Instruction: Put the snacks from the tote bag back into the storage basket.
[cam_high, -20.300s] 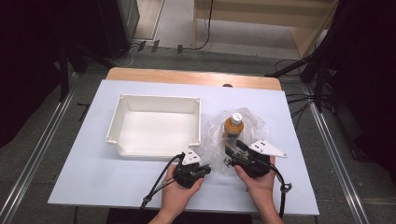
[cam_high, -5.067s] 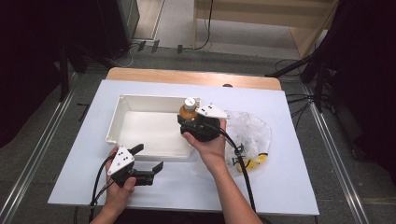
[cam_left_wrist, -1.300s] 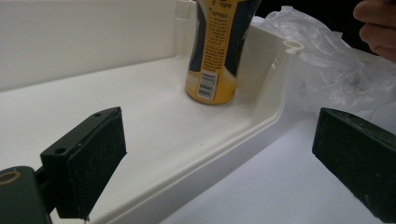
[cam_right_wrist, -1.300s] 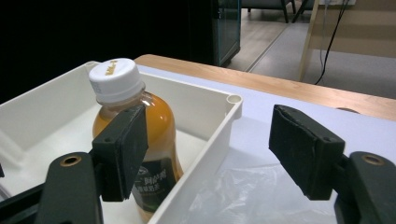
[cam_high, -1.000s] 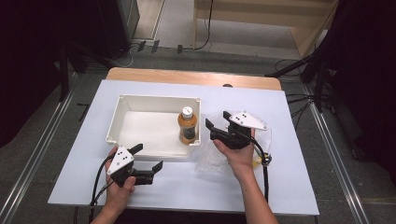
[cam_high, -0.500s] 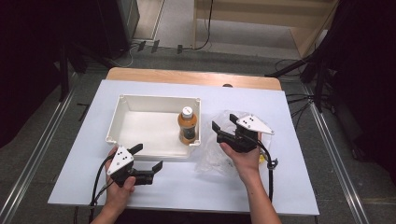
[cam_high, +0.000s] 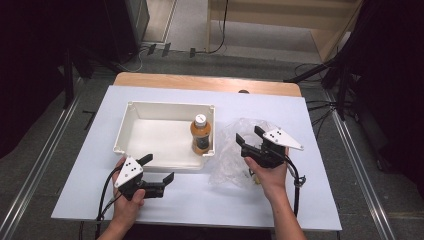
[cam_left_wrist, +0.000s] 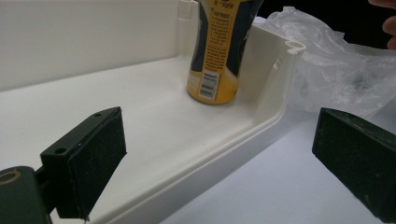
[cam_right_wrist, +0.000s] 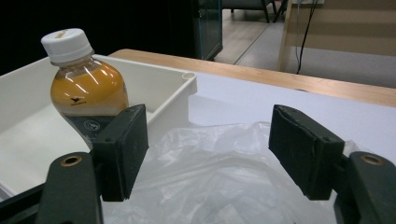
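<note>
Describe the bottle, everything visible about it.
The bottle is small clear plastic with a white screw cap, filled with orange-brown drink. A dark and yellow label with fine print and a barcode wraps its lower body. It stands upright and capped inside the white tray, on the floor at the right end, close to the right wall. No gripper touches it. The crumpled plastic bag lies outside that wall.

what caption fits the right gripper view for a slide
Open right gripper above a clear plastic bag, with an upright orange drink bottle standing in the white bin beyond.
</note>
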